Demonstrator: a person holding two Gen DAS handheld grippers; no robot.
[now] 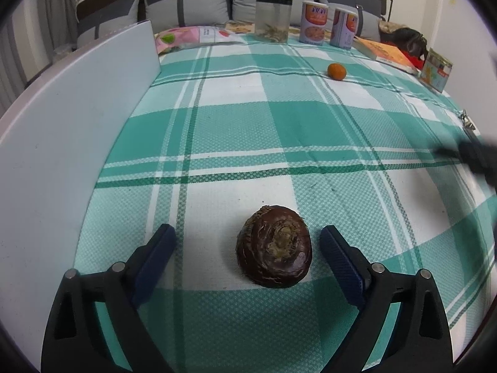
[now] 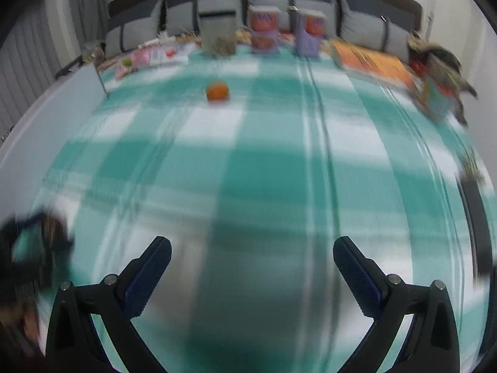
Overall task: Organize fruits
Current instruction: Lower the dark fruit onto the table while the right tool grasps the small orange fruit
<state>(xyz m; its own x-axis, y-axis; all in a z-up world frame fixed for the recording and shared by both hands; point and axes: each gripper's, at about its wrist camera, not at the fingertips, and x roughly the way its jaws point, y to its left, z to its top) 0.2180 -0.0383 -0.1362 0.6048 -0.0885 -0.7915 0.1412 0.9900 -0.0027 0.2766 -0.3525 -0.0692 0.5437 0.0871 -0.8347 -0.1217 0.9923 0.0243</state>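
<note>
Checked cloth point(image 1: 236, 124) covers my surface, with a white board point(image 1: 77, 130) at its left. My left hand-held gripper point(image 1: 248, 242) stands wide around the brown fruit point(image 1: 274, 245), pads clear; I should lift straight off without nudging it. My right hand-held gripper point(image 2: 252, 255) is wide and empty, the orange point(image 2: 217, 90) well ahead. Blur smears that view; a dark shape at its left edge is unreadable.
</note>
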